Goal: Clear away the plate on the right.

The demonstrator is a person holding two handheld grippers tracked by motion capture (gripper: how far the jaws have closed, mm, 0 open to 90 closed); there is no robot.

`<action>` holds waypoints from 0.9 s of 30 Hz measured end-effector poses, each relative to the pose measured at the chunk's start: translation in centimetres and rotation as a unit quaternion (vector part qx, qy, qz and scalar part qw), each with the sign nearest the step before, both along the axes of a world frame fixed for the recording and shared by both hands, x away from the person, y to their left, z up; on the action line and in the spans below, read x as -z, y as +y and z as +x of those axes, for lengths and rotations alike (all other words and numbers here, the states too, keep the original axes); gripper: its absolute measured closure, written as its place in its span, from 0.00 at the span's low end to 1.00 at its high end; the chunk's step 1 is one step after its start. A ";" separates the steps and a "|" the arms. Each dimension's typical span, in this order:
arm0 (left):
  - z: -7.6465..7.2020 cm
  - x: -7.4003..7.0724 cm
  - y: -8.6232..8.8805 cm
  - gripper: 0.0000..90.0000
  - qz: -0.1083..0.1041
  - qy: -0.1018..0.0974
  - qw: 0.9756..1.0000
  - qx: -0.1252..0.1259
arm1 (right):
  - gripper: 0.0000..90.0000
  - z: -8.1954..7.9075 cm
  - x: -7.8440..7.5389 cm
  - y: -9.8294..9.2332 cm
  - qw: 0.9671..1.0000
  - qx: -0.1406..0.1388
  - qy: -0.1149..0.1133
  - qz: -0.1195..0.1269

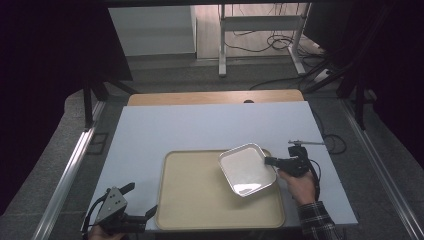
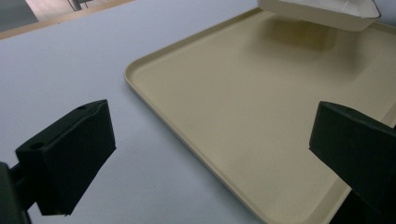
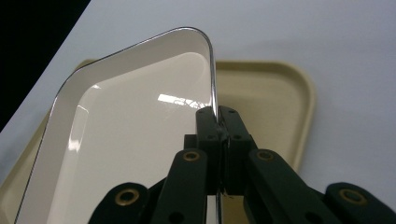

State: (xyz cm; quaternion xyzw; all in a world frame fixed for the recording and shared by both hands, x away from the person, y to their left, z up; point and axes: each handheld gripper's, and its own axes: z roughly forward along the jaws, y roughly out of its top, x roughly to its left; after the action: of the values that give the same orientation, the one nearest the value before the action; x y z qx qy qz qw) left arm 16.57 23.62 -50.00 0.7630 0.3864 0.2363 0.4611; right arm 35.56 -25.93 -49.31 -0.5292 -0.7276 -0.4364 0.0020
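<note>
Glossy white dish [image 1: 246, 169], rounded corners, metal-edged rim

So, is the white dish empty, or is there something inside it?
Empty. The white dish, held by its rim in the right gripper over the beige tray, shows only a bare glossy bottom.

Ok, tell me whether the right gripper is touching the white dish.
Touching. The right gripper view shows the right gripper with its jaws shut on the rim of the white dish, above the beige tray.
</note>
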 end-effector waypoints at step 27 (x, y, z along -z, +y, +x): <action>0.0 0.0 0.0 0.00 0.001 0.000 1.000 0.001 | 0.99 0.7 2.0 5.3 1.000 -0.005 0.008 -0.026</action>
State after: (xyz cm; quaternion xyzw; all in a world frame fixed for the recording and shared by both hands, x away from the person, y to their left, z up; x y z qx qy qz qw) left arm 16.59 23.59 -50.01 0.7641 0.3854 0.2363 0.4602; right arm 36.30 -20.61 -51.32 -0.5291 -0.7413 -0.4130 -0.0042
